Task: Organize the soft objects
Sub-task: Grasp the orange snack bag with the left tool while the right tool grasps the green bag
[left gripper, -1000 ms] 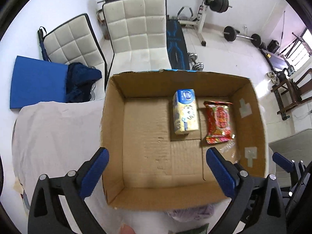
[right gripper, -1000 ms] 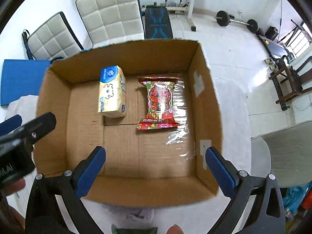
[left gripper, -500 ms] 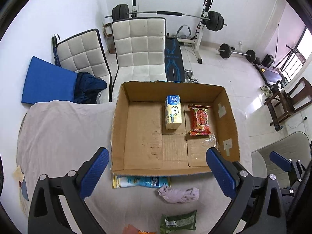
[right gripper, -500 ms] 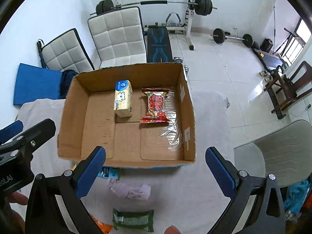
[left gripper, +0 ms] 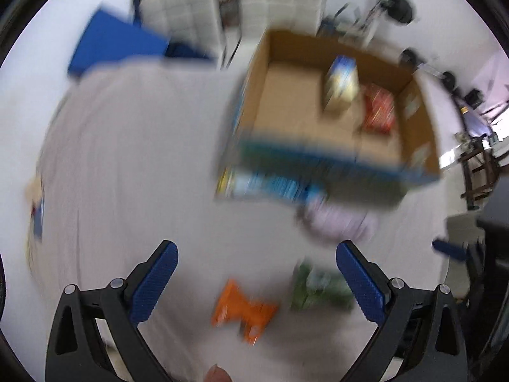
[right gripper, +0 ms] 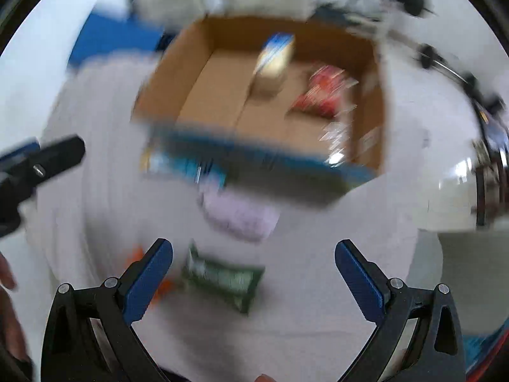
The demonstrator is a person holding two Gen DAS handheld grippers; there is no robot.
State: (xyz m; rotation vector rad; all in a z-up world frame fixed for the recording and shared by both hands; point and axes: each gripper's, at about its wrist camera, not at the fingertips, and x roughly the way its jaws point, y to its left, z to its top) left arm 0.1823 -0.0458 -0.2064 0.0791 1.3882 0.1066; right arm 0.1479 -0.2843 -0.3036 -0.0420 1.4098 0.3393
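Both views are motion-blurred. A cardboard box on a pale cloth holds a tissue pack and a red snack bag. In front of it lie a blue packet, a lilac cloth, a green packet and an orange packet. My left gripper is open and empty above the orange packet. My right gripper is open and empty above the green packet.
White chairs and a blue mat stand behind the table. Gym weights sit on the floor at the back right. The left gripper's arm shows at the left edge of the right wrist view.
Both grippers have pulled back from the box and dropped toward the loose packets in front of it. Both stay open and empty. The views are now blurred by motion.
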